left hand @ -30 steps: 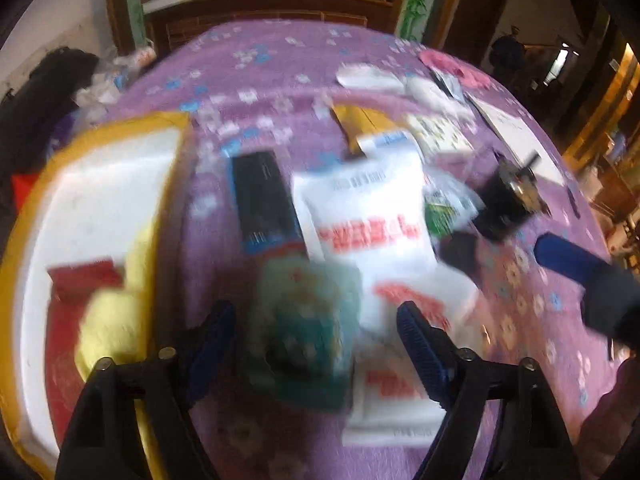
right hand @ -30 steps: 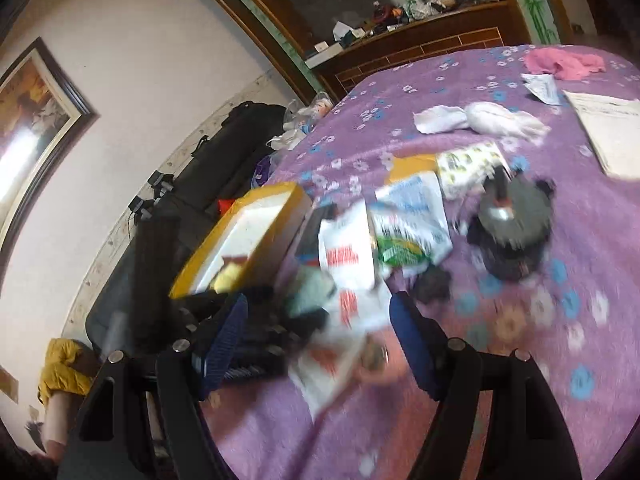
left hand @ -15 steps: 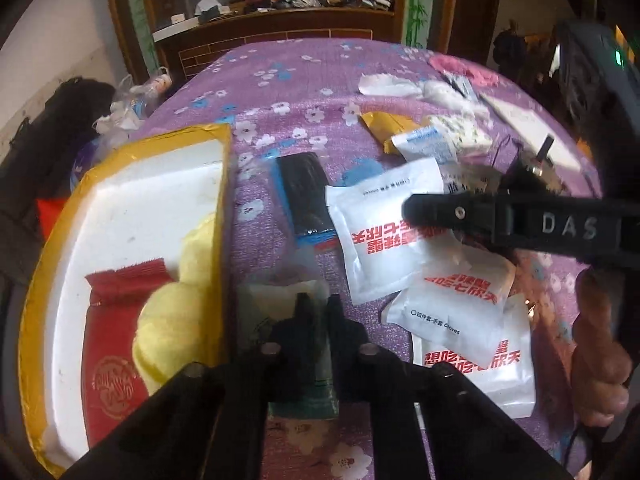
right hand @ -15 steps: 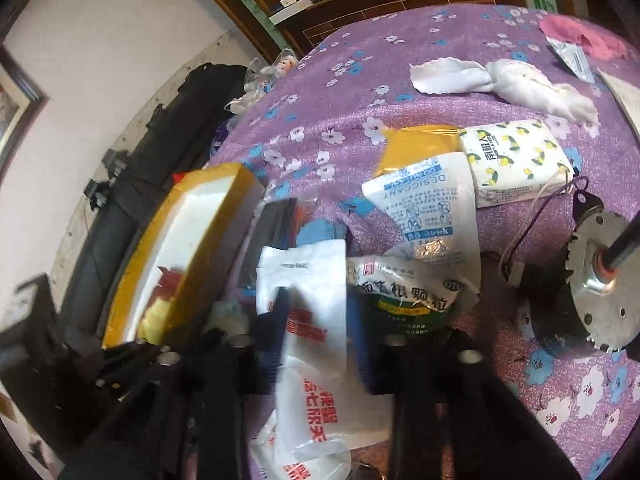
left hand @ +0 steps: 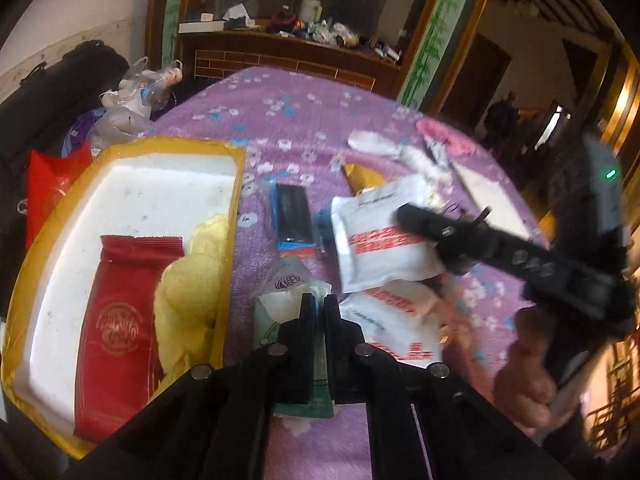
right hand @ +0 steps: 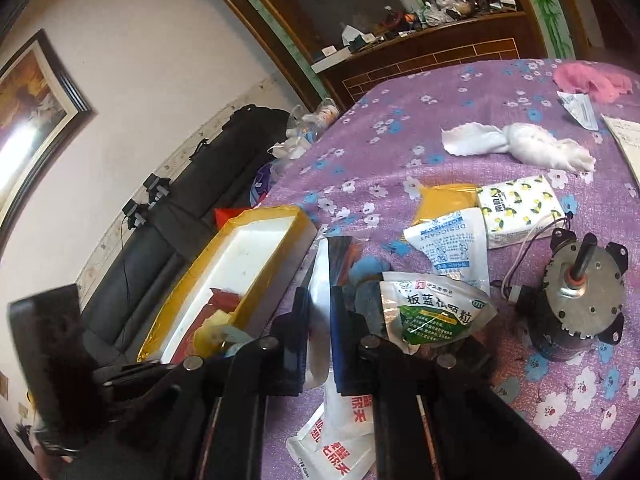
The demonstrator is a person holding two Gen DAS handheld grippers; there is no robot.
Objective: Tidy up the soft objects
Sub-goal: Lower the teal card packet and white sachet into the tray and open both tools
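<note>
A purple flowered cloth covers the table (left hand: 304, 120), which ends at a dark wooden cabinet (right hand: 432, 56) beyond the jaws; a black sofa (right hand: 168, 224) lines the white wall off to their left. The far half of the cloth lies mostly bare, with only a white rag (right hand: 520, 144) and a pink cloth (right hand: 592, 78) near its edge.

The left gripper (left hand: 319, 312) has its jaws pinched nearly together on a pale green packet (left hand: 286, 300), held just right of the yellow-walled foam box (left hand: 236, 184). Inside that box, left of the jaws, lie a red sachet (left hand: 120, 312) and a yellow soft lump (left hand: 188, 292) against the near wall.

The right gripper (right hand: 320, 312) has its jaws squeezed on a white pouch with red print (right hand: 318, 320) — lifted, it appears, above two more like it. Just right of these jaws sit a green-labelled sachet (right hand: 432, 312), a desiccant bag (right hand: 452, 244) and a tissue pack (right hand: 520, 208); further right stands a small electric motor (right hand: 576, 296). A black-and-blue packet (left hand: 294, 216) lies ahead of the left jaws.
</note>
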